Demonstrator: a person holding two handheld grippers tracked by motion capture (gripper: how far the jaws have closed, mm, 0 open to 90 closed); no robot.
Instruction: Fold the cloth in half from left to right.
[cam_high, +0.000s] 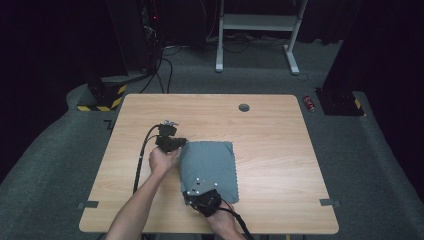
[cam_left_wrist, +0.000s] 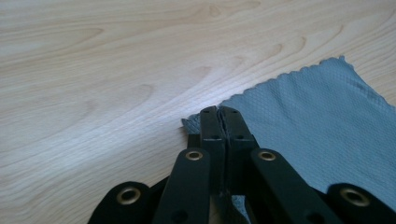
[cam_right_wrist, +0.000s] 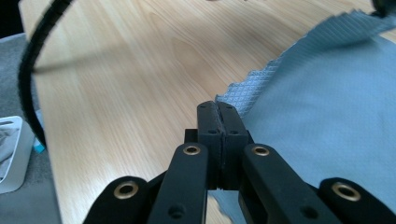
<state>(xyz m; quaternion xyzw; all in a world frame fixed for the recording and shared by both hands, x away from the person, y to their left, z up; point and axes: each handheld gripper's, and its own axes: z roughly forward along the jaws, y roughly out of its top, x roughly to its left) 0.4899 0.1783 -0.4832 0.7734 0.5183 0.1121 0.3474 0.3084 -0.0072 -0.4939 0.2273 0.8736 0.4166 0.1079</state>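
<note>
A grey-blue cloth (cam_high: 210, 165) lies spread flat on the wooden table (cam_high: 270, 150). My left gripper (cam_high: 181, 145) is at the cloth's far left corner. In the left gripper view its jaws (cam_left_wrist: 219, 114) are pressed together with that corner of the cloth (cam_left_wrist: 317, 126) caught between them. My right gripper (cam_high: 194, 193) is at the cloth's near left corner. In the right gripper view the gripper (cam_right_wrist: 217, 109) is shut on the zigzag edge of the cloth (cam_right_wrist: 327, 107). Both hands come in from the near edge.
The table has a round cable hole (cam_high: 244, 107) near its far edge and tape tabs at the near corners (cam_high: 88, 204). A black cable (cam_high: 141, 160) trails off the left gripper. A white frame (cam_high: 260, 25) stands on the floor beyond.
</note>
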